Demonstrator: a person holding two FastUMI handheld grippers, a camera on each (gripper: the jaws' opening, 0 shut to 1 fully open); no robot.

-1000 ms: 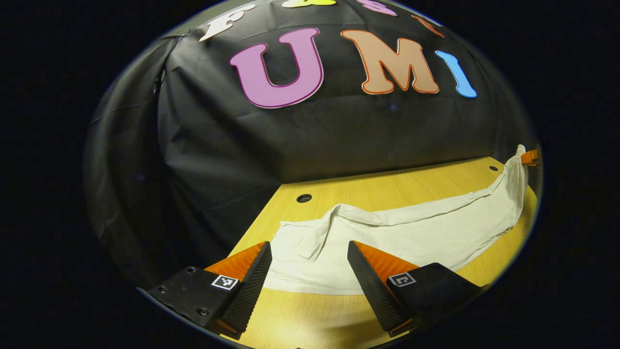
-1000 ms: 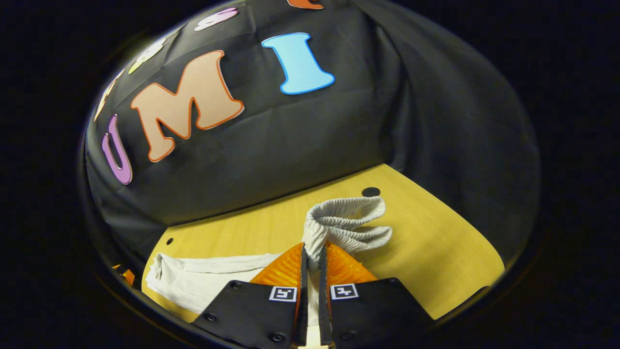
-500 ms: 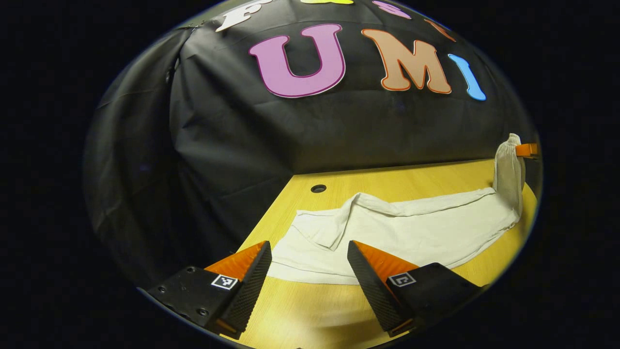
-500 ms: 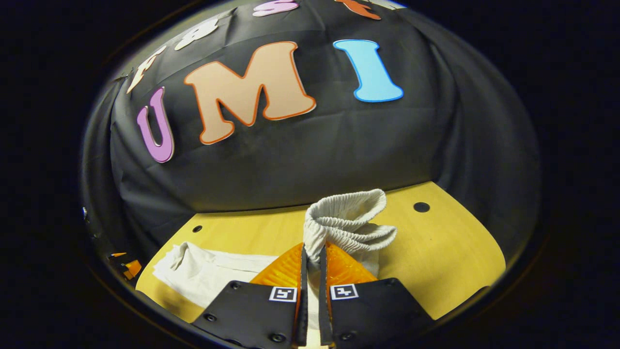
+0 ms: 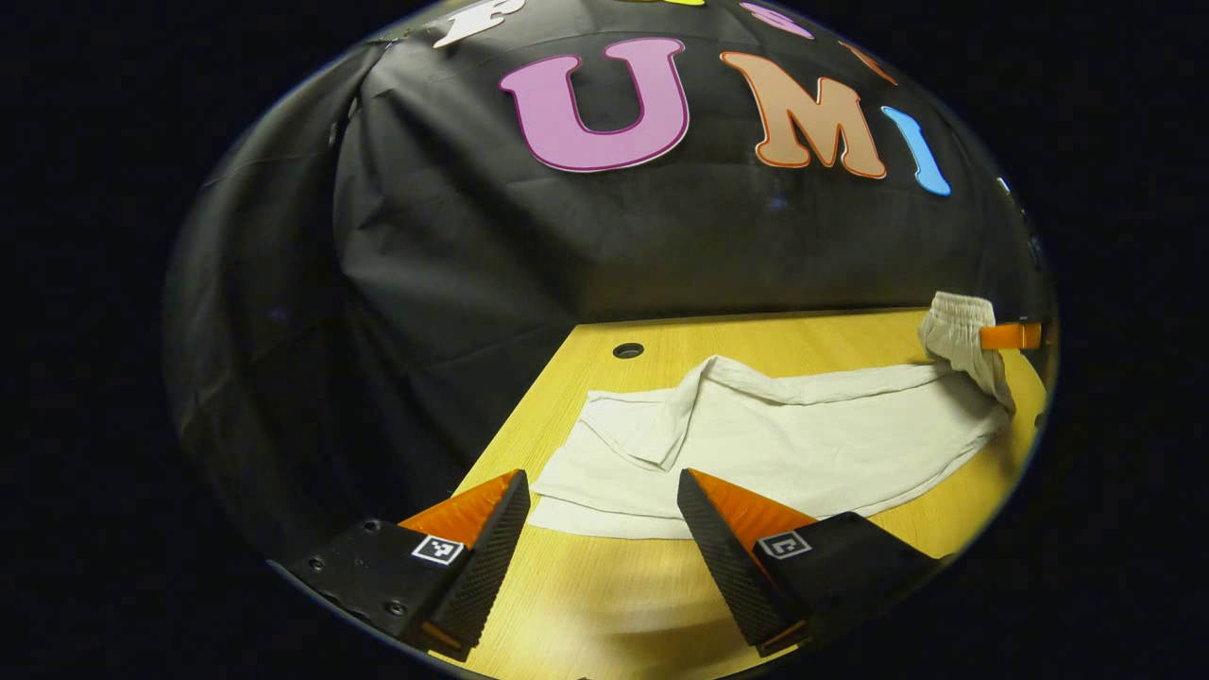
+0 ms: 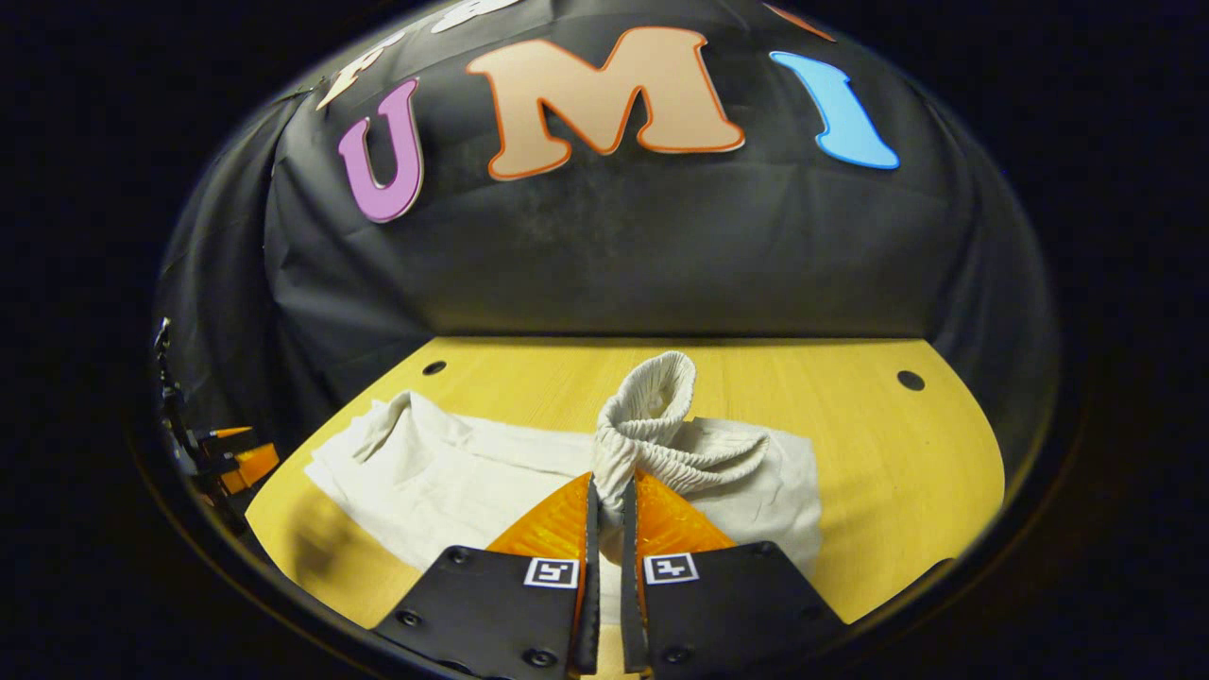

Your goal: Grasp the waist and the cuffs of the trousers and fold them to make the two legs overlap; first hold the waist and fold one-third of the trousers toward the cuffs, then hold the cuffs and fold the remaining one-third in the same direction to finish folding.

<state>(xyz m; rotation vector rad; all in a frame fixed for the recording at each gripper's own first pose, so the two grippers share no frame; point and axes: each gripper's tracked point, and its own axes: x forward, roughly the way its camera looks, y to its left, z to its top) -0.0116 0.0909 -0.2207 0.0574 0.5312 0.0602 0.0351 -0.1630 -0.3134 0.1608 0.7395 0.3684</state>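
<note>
Cream trousers (image 5: pixel 784 444) lie lengthwise on the wooden table (image 5: pixel 604 614), cuffs toward my left gripper (image 5: pixel 602 501). That gripper hovers open just short of the cuff end, nothing between its fingers. My right gripper (image 6: pixel 609 496) is shut on the elastic waist (image 6: pixel 652 416), which bunches up above its fingers while the trousers (image 6: pixel 453 472) spread out behind to the left. In the left gripper view the right gripper (image 5: pixel 1009 336) shows at the far right, holding the lifted waist (image 5: pixel 959 331). In the right gripper view the left gripper (image 6: pixel 231 458) sits at the far left edge.
The table (image 6: pixel 897 472) has round holes (image 5: pixel 627 350) near its back corners (image 6: pixel 911 380). Black cloth walls close the booth at the back and sides, right up against the table's edges. Bare wood lies in front of the cuffs and to the right of the waist.
My right gripper has carried the waist up and over toward the cuffs, so the trousers now lie beneath and behind it. The left gripper has stayed open, shifting slightly.
</note>
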